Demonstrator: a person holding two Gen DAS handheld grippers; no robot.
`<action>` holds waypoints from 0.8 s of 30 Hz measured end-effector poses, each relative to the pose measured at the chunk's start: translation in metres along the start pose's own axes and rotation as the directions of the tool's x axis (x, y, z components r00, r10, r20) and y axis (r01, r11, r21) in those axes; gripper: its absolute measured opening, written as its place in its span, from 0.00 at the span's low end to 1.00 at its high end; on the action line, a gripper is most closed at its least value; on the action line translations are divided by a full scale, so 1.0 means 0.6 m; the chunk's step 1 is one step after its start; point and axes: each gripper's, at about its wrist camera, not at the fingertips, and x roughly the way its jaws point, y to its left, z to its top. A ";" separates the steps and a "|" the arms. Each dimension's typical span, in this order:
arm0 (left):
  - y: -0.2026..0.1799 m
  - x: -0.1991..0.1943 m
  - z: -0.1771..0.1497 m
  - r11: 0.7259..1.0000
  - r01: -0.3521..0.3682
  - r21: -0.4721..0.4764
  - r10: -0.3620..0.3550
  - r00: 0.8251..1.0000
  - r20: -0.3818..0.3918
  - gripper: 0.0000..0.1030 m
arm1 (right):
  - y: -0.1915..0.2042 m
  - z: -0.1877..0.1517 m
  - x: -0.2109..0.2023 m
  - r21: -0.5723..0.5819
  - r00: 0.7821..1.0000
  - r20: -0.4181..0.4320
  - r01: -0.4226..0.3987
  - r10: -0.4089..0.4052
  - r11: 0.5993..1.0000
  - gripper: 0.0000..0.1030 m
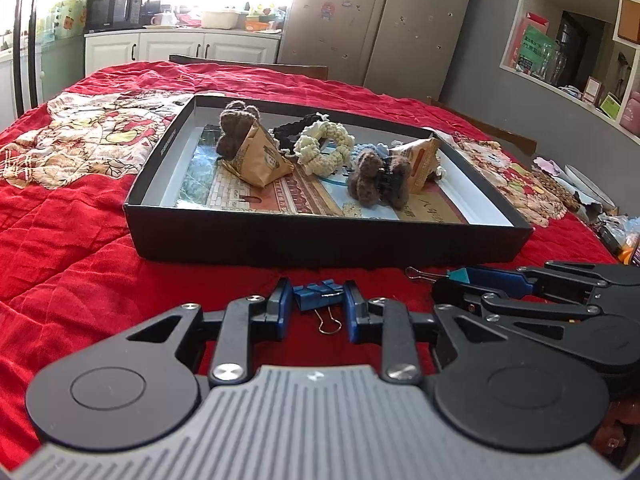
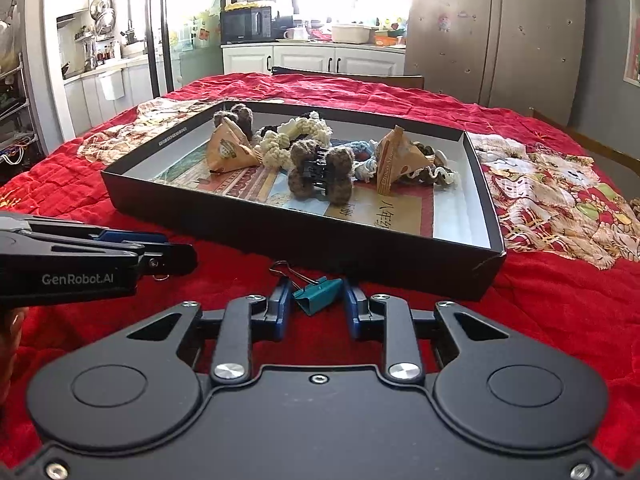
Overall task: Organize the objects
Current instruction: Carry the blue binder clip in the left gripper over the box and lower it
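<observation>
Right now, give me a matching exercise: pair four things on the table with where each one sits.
Things:
1. blue binder clip
2. teal binder clip
3. cream crochet ring
4. black box

Places:
A. inside the box, among the other crochet pieces
B. between the right gripper's jaws
C. on the red quilt, behind both clips
D. between the left gripper's jaws

Pairs: 1-D, 2-B, 3-A, 4-C
</observation>
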 end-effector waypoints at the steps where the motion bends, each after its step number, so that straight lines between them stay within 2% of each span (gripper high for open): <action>1: -0.001 -0.002 0.000 1.000 0.003 0.002 -0.003 1.000 -0.001 0.30 | -0.001 -0.001 -0.004 0.000 1.000 0.002 -0.002 0.002 1.000 0.25; 13: -0.008 -0.029 0.002 0.999 0.025 0.031 -0.025 1.000 0.007 0.30 | 0.001 0.006 -0.049 -0.017 0.998 0.051 -0.038 0.038 0.999 0.25; 18: -0.014 -0.051 0.011 0.998 0.037 0.047 -0.039 0.998 0.042 0.30 | 0.004 0.014 -0.078 -0.032 0.994 0.092 -0.055 0.058 0.998 0.25; 24: -0.018 -0.070 0.037 0.997 0.049 0.057 -0.054 0.994 0.097 0.30 | -0.002 0.036 -0.096 -0.030 0.988 0.145 -0.041 0.045 0.999 0.25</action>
